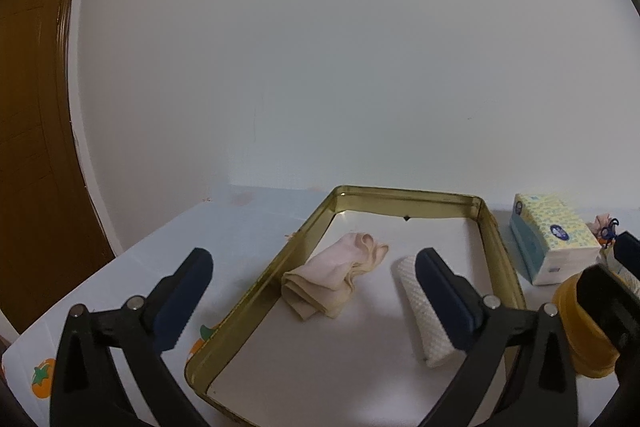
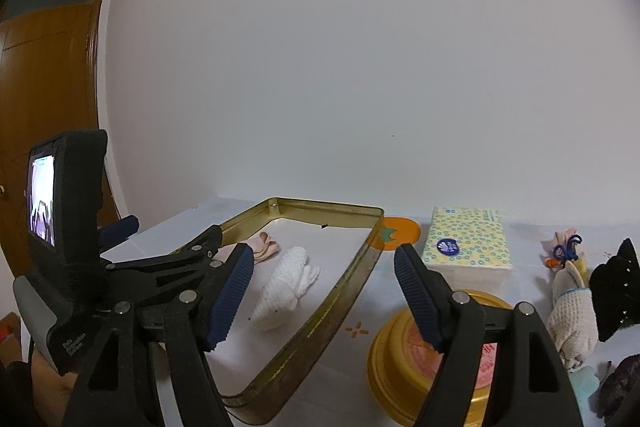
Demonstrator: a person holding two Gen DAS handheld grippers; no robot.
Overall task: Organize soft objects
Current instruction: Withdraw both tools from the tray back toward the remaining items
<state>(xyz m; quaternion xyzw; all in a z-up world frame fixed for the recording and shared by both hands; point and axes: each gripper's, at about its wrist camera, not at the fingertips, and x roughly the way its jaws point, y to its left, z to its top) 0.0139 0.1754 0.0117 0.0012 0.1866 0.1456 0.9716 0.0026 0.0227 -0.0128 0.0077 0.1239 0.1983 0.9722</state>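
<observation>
A shallow gold tin tray (image 1: 502, 247) lies on the table, and two soft things rest inside it. One is a folded pink cloth (image 1: 334, 277), the other a rolled white knit cloth (image 1: 424, 315). My left gripper (image 1: 314, 259) stands wide open above the tray's near left part, with nothing between its fingers. The right wrist view shows the same tray (image 2: 344, 291), white roll (image 2: 286, 287) and pink cloth (image 2: 266, 245). My right gripper (image 2: 323, 251) is open too, over the tray's right rim, holding nothing.
A tissue pack (image 2: 468, 241) stands behind a round yellow tin (image 2: 404, 355) to the right of the tray. Further right lie a knit sock (image 2: 570, 319), a black soft item (image 2: 618, 291) and a small pink bundle (image 2: 564, 247). There is a wall behind and a wooden door (image 1: 28, 147) to the left.
</observation>
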